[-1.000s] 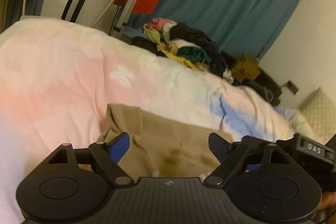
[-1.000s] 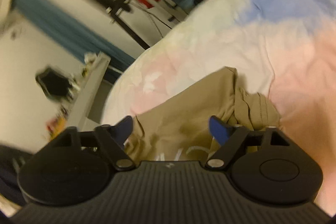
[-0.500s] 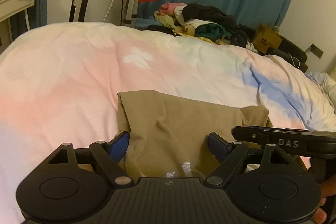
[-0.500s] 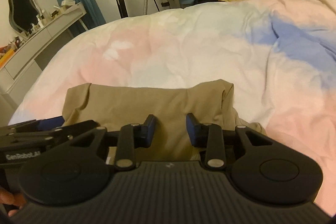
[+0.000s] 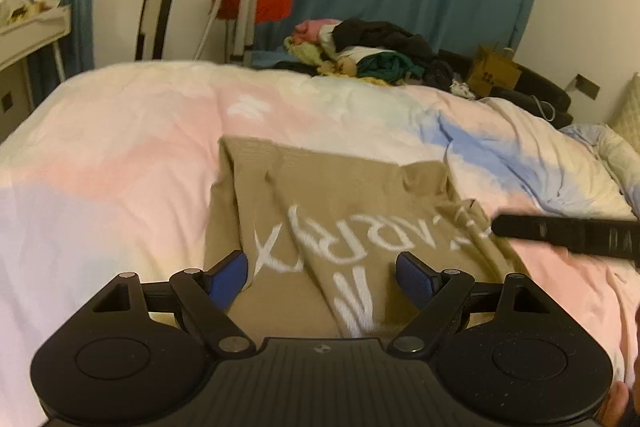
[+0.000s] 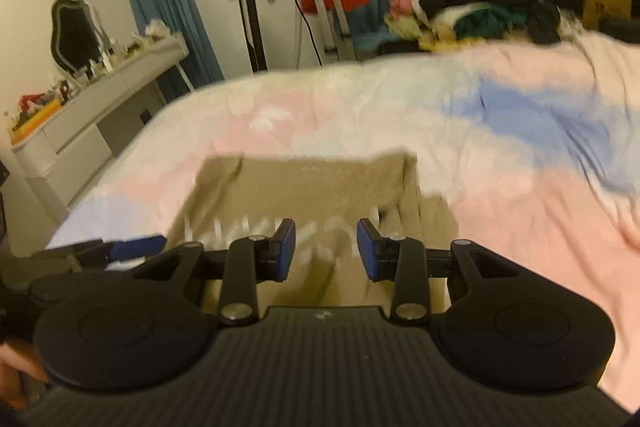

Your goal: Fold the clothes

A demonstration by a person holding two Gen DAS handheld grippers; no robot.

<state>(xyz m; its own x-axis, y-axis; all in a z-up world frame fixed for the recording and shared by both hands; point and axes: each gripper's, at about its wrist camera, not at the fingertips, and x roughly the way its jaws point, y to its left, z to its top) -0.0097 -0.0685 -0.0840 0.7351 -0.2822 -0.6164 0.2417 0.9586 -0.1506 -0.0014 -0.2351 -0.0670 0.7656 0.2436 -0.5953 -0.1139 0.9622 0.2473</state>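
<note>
Garment: a tan shirt point(image 5: 340, 223) with white lettering lies on the pastel duvet point(image 5: 120, 155), near the bed's closer edge, partly folded, its right side bunched (the lettering reads upside down from here).
Left gripper point(image 5: 322, 277): released, jaws spread wide over the shirt's near edge, nothing between the pads; likely poised to take the hem.
Right gripper point(image 6: 326, 247): jaws part-way apart, nothing gripped, hovering above the lettering; its view is blurred.
Why so held: both claws hang side by side over the same near edge, which suits lifting it together for a fold away from the person.
Laundry pile point(image 5: 360, 55): well apart, at the far side of the bed, probably waiting its turn.
</note>
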